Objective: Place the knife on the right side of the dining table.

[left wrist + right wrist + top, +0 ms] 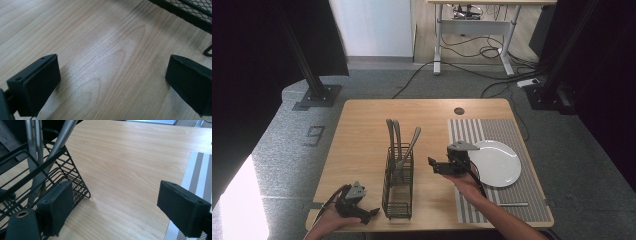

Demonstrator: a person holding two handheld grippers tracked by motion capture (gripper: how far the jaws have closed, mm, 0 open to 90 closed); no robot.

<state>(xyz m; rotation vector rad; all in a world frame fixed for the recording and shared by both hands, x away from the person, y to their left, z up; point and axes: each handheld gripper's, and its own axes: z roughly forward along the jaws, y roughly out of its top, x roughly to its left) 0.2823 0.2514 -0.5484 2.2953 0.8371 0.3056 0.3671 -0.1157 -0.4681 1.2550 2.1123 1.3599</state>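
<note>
Facing the black wire cutlery caddy [398, 187] at the desk's [362, 130] centre with jaws spread and empty, the right hand-held gripper [438, 166] seems poised for its upright utensils [398, 140], while the left hand-held gripper [362, 212], also spread, rests at seven o'clock.

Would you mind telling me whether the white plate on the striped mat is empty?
Empty. In the high view the white plate on the striped mat shows a bare white surface with nothing on it.

One wire caddy [397, 185] holding three utensils [398, 142]; one white plate [495, 163]; one striped placemat [512, 135]; one utensil [513, 204] on the mat.
</note>
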